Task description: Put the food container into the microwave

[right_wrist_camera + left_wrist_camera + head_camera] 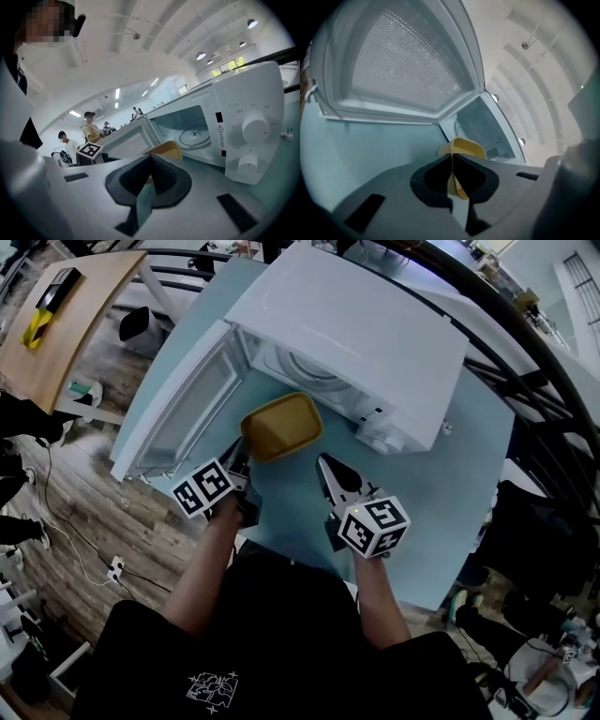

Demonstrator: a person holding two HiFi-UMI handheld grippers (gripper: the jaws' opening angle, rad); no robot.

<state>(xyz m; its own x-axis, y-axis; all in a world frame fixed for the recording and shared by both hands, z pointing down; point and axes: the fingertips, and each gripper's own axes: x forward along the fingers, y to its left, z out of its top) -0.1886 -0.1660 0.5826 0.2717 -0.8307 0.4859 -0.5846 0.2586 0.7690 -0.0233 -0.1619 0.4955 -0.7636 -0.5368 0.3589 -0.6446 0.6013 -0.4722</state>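
container: yellow food container (pixel 281 426) at frame centre, over bench (pixel 469 474), at mouth of open microwave (pixel 375 324), not inside | left tongs (pixel 242 448): clamped on its near-left rim | right tongs (pixel 325 465): jaws together, empty, near its right edge | handling: probably light, stiff, smooth plastic; one-corner rim pinch may tilt, better to support the opposite edge

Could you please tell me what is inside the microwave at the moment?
Only the glass turntable shows inside the microwave; the food container is outside its opening, in the left gripper. The cavity's left part is hidden.
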